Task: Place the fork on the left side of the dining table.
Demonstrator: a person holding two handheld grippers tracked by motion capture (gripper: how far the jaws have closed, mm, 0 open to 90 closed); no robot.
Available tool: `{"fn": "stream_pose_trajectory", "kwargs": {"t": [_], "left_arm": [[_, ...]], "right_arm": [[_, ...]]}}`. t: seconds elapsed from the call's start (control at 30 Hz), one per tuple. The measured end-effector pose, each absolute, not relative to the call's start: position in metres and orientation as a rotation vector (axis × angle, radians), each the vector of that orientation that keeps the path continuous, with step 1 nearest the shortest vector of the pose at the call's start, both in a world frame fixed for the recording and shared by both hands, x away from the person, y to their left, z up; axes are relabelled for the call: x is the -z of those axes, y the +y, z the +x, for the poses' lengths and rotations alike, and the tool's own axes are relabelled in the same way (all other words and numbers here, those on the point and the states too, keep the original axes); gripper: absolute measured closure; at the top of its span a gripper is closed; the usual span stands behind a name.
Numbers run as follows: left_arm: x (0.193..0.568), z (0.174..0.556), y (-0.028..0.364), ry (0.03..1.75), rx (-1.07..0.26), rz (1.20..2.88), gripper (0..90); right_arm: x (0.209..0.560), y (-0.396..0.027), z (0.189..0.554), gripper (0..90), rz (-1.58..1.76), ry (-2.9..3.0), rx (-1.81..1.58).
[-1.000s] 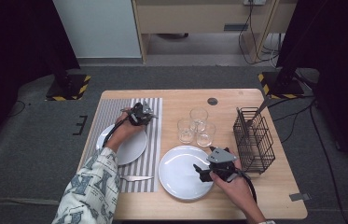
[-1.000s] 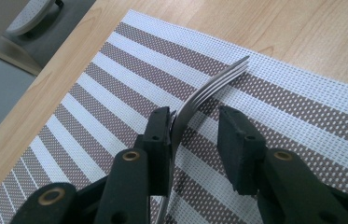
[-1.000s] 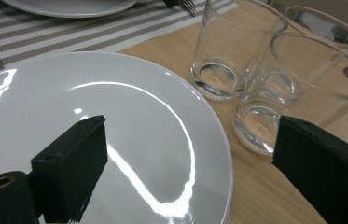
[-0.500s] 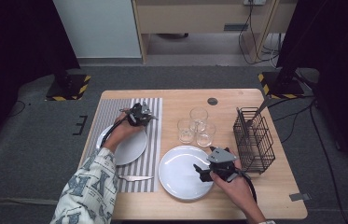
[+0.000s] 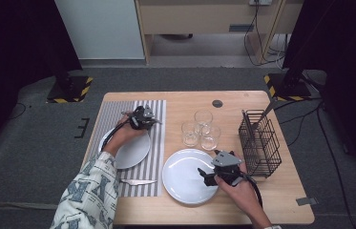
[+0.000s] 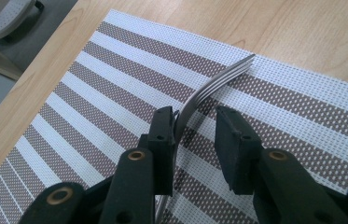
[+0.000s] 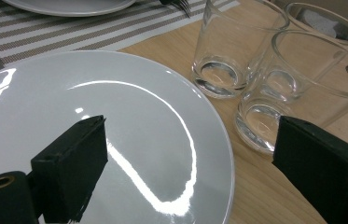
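At centre left of the high view, the left gripper [image 6: 192, 140] stands slightly parted around a curved silver metal fork [image 6: 218, 84] on the brown-and-white striped placemat [image 6: 92, 93]. Lower right, the right gripper [image 5: 207, 175] gapes wide, ungrasping, over the round white plate [image 7: 115, 116].

My table [image 5: 261, 200] was evenly lit from above while the room's upper corners sat dark. Bright curved glare streaked the white plate [image 7: 129, 140] at centre frame. My jaws at the bottom edges looked soft; shadows stayed faint throughout.
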State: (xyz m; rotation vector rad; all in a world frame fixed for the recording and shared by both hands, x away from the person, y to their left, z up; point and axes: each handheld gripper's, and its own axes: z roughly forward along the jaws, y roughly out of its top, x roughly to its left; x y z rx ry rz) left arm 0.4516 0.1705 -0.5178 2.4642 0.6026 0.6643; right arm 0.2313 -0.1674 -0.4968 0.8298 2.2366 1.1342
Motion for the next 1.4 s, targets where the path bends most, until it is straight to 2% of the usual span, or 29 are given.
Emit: {"fn": "stream_pose_trajectory", "kwargs": {"t": [0.2, 0.83, 1.4], "left_arm": [[0.518, 0.45, 0.174, 0.599, -0.645, 2.459, 68.8], [0.515, 0.449, 0.172, 0.628, -0.7, 2.421, 62.8], [0.508, 0.444, 0.166, 0.629, -0.754, 2.386, 65.0]], "right_arm": [[0.497, -0.167, 0.231, 9.9, 0.828, 2.241, -1.135], [0.497, -0.166, 0.231, 9.8, 0.827, 2.245, -1.131], [0.497, -0.165, 0.231, 9.8, 0.825, 2.242, -1.137]]}}
